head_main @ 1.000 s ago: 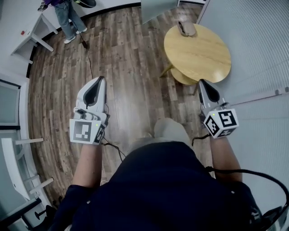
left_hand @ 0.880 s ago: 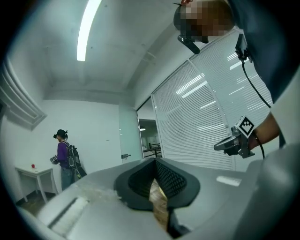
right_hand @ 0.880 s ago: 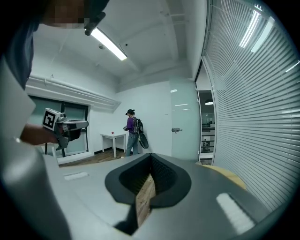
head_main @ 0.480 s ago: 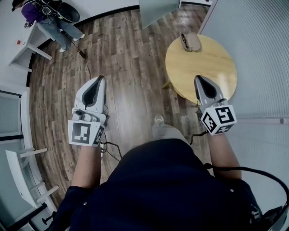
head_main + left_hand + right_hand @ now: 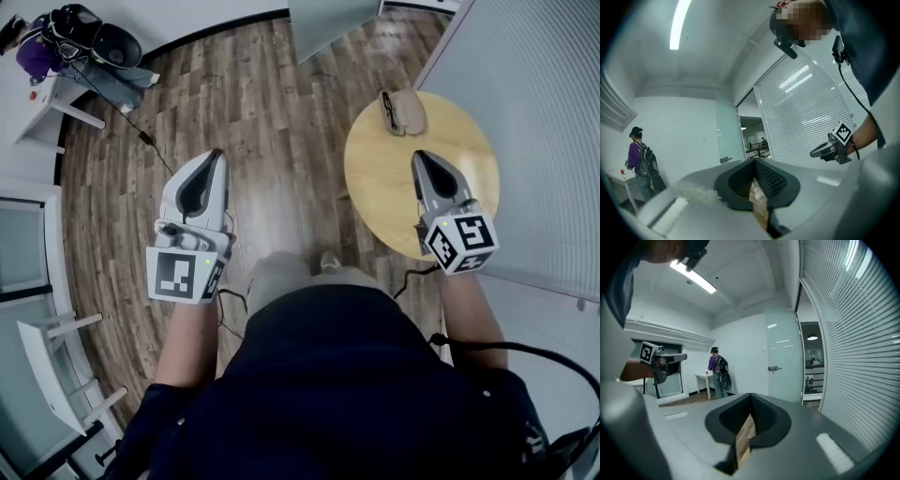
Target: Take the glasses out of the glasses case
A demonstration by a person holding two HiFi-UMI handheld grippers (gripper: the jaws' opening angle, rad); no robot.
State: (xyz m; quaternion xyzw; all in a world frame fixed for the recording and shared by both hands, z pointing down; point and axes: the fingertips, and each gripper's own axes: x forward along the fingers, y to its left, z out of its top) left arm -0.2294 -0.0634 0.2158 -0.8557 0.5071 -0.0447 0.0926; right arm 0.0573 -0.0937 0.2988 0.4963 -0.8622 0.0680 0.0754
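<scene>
A tan glasses case [image 5: 407, 112] lies at the far side of a round wooden table [image 5: 459, 150], with a dark glasses frame [image 5: 388, 112] against its left side. Whether the frame sits inside the case is too small to tell. My right gripper [image 5: 418, 156] hovers over the table's near part, short of the case, jaws together and empty [image 5: 751, 397]. My left gripper [image 5: 217, 153] hangs over the wood floor, well left of the table, also shut on nothing [image 5: 754, 161]. Both gripper views look out level into the room, not down at the table.
A slatted glass wall [image 5: 534, 84] runs close behind and right of the table. A person with a backpack [image 5: 715, 369] stands by a white desk [image 5: 56, 103] far left. A cable [image 5: 131, 127] trails on the floor. A white frame [image 5: 47, 366] stands at the lower left.
The person has stepped toward the table, which now lies closer. The right gripper has come over the table's near edge. Both grippers stayed shut.
</scene>
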